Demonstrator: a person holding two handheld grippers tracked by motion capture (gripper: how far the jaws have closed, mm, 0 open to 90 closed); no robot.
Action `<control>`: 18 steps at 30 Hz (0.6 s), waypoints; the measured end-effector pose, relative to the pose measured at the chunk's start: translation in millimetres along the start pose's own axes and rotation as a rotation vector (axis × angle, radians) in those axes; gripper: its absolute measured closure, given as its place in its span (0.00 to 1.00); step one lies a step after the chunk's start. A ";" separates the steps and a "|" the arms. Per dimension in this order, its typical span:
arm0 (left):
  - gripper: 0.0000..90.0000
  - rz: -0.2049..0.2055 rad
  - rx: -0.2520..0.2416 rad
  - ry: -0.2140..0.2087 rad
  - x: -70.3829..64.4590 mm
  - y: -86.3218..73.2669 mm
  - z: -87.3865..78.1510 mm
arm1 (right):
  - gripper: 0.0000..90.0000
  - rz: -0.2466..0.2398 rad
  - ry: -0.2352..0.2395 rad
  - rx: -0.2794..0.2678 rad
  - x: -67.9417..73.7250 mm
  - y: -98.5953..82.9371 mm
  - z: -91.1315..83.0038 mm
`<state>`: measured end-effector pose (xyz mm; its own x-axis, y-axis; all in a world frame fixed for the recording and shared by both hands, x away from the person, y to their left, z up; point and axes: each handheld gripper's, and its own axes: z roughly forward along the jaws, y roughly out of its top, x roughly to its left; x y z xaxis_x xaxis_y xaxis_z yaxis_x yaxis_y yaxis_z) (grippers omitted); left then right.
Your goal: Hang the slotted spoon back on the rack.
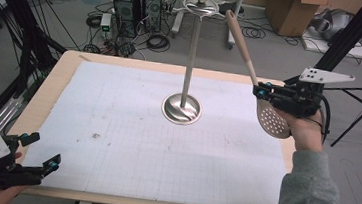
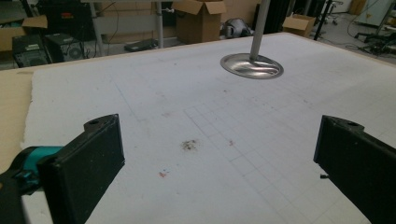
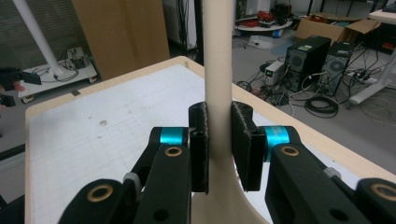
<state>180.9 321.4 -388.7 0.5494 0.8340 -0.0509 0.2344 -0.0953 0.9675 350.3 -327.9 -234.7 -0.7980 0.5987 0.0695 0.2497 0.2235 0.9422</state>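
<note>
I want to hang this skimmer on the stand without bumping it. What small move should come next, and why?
Probably carry the skimmer left toward the stand's hooks. The right hand-held gripper clamps its handle low, with the handle tip already about hook height but off to the stand's right.

The left gripper (image 2: 219, 168) has its two black jaws spread wide apart, one at 8 o'clock and one at 4 o'clock, with nothing between them. Beyond them lies a white gridded mat (image 2: 261, 126) with a small dark smudge (image 2: 189, 145) near the middle. At 1 o'clock stands a shiny round metal base (image 2: 252, 66) with a pole (image 2: 259, 25) rising from it.
</note>
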 end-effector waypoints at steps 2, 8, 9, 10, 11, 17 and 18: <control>0.02 -0.001 0.000 0.001 0.1 -0.1 -0.1 | 0.87 0.007 0.000 0.000 -0.4 -0.2 -0.1; 0.02 -0.001 0.000 0.001 -0.1 -0.1 -0.1 | 0.87 0.023 0.003 0.005 -3.6 -1.4 -0.7; 0.02 0.000 -0.001 0.001 -0.1 0.0 -0.2 | 0.87 0.024 0.001 0.005 -3.7 -1.4 -0.7; 0.02 0.000 -0.001 0.001 -0.1 0.0 -0.2 | 0.87 0.025 0.004 0.004 -3.9 -1.5 -0.7; 0.02 -0.001 -0.001 0.001 0.0 -0.1 -0.1 | 0.87 0.026 0.005 0.003 -3.7 -1.4 -0.5; 0.02 -0.001 0.007 0.003 1.0 -1.4 0.4 | 0.87 0.024 0.014 0.014 -2.9 -1.1 3.1; 0.02 -0.003 0.005 0.004 1.1 -1.4 0.3 | 0.87 0.027 0.013 0.014 -3.1 -1.3 3.7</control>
<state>181.4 322.3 -390.2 0.5457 0.8363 -0.0528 0.2401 -0.0957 0.9660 354.5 -327.2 -237.3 -0.7980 0.5945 0.0989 0.2785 0.2182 0.9353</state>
